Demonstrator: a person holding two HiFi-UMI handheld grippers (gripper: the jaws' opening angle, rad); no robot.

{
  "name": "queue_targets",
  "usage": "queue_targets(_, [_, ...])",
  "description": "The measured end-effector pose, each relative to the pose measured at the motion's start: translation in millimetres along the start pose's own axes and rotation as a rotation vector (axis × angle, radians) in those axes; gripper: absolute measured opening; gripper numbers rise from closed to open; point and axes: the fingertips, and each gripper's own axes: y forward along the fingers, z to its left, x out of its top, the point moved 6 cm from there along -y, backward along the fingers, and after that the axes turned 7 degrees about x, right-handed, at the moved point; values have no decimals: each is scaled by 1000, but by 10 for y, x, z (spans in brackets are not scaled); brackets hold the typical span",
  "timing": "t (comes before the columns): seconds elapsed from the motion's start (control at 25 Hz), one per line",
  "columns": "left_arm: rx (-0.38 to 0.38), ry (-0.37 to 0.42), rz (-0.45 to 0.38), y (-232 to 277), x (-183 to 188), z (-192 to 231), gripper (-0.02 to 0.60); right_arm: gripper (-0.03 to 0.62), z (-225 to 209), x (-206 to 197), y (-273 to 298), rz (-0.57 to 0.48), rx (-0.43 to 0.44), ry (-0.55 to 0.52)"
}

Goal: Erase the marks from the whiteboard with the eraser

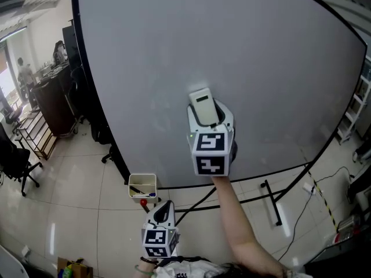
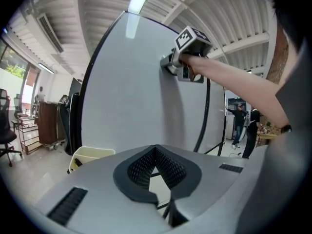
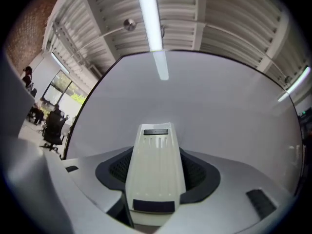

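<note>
The big whiteboard [image 1: 232, 51] fills most of the head view; its surface looks plain grey-white with no clear marks. My right gripper [image 1: 204, 113] is shut on the white eraser [image 1: 204, 106] and holds it flat against the board near its middle. In the right gripper view the eraser [image 3: 156, 172] lies between the jaws, its tip on the whiteboard [image 3: 219, 111]. My left gripper [image 1: 162, 213] hangs low, below the board's bottom edge, shut with nothing in it. The left gripper view shows its closed jaws and the right gripper [image 2: 187, 57] on the whiteboard [image 2: 131, 87].
A cream bin [image 1: 142, 185] with pens sits on the floor under the board's left lower edge, seen also as the bin [image 2: 90, 155]. The board's black stand legs [image 1: 271, 202] spread over the tiled floor. Desks, chairs and people [image 1: 24, 74] are far left.
</note>
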Motion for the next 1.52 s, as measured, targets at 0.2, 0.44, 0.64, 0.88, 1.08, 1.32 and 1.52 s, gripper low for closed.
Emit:
queue_targets(0.2, [2, -3, 19, -35, -56, 44, -3, 282, 311, -624, 15, 138, 19, -93])
queue_targets(0.44, [22, -5, 12, -46, -29, 49, -3, 282, -485, 372, -26, -52, -74, 18])
queue_targets(0.64, [21, -10, 25, -26, -68, 56, -3, 282, 49, -774, -99, 146, 14, 70])
queue_targets(0.88, [11, -21, 34, -39, -91, -30, -3, 281, -329, -171, -106, 53, -30, 38])
queue_targets(1.08, [16, -23, 37, -2, -93, -26, -3, 282, -454, -227, -101, 19, -9, 135])
queue_targets(1.32, [26, -30, 46, -17, -118, 8, -3, 281, 29, -912, -120, 180, 27, 18])
queue_targets(1.52, [36, -28, 40, -37, -105, 11, -3, 281, -816, 16, -169, -49, -76, 135])
